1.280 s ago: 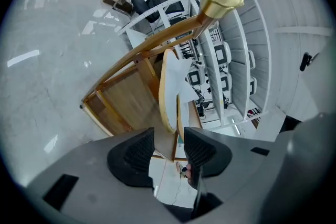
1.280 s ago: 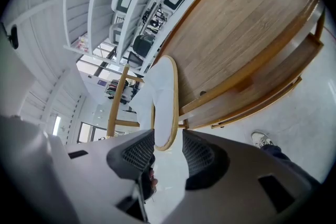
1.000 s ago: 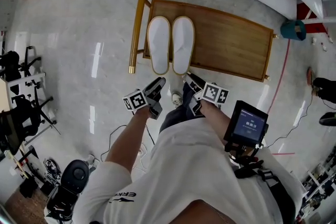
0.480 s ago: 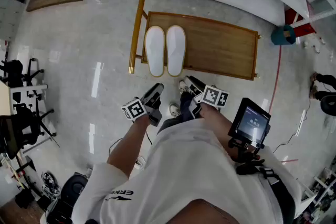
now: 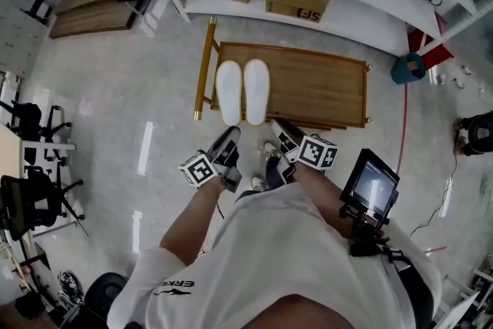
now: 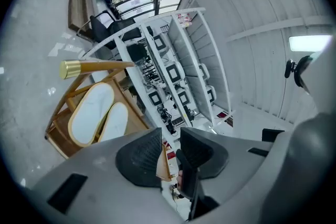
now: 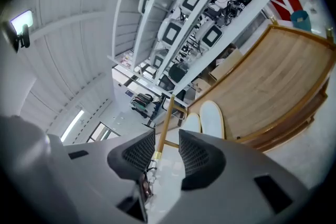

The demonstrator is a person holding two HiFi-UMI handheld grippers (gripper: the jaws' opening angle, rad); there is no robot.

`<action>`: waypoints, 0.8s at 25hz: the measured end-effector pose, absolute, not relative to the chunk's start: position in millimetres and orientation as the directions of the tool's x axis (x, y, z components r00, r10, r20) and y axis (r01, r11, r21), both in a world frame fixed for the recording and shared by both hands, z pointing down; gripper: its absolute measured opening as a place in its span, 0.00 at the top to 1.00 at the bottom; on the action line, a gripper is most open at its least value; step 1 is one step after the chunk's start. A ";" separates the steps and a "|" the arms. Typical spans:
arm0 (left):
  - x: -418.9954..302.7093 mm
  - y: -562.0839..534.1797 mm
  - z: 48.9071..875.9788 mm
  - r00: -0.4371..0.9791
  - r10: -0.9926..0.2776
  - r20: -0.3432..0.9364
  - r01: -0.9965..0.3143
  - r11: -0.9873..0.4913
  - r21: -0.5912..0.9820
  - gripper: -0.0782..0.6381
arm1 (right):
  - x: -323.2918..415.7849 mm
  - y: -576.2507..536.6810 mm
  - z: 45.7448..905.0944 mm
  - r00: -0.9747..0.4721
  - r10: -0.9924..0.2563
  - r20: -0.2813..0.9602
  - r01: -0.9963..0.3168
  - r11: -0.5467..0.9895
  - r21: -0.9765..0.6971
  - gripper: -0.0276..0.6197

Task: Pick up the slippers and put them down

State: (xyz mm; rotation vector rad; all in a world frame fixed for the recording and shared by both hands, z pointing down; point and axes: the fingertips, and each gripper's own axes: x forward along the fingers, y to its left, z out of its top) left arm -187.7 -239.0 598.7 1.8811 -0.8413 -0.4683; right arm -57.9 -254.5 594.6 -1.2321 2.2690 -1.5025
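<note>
1. Slippers [image 5: 243, 92] lie side by side at the surface's [image 5: 323, 88] left end, long axes running toward the shelves [image 5: 347, 16].
2. Left gripper [image 5: 229, 141]: jaws closing, empty; right gripper [image 5: 280, 132]: jaws narrow, empty.
3. Only the head view shows both grippers.

2 slippers [image 5: 229, 92]: white, matt, cloth-like uppers with thin tan edging. Under them a board [image 5: 323, 88] of brown wood, smooth, faint sheen, grain showing. At 9 o'clock of the slippers, a pole [image 5: 205, 67] in glossy gold, metal-looking. Floor [image 5: 115, 112]: pale, stone-like, polished, streaked with glare. At 1 o'clock of the slippers, a box [image 5: 296, 2] of plain matt cardboard. At 6 o'clock, a white cloth shirt [image 5: 293, 258], soft and creased. At 4 o'clock, a glossy screen [image 5: 371, 186].
</note>
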 end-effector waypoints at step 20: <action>-205.1 -206.5 469.9 0.610 -0.785 -0.107 -0.469 -0.466 0.750 0.89 | -72.7 -206.2 442.4 -0.638 -0.761 0.118 -0.673 0.477 -0.565 0.95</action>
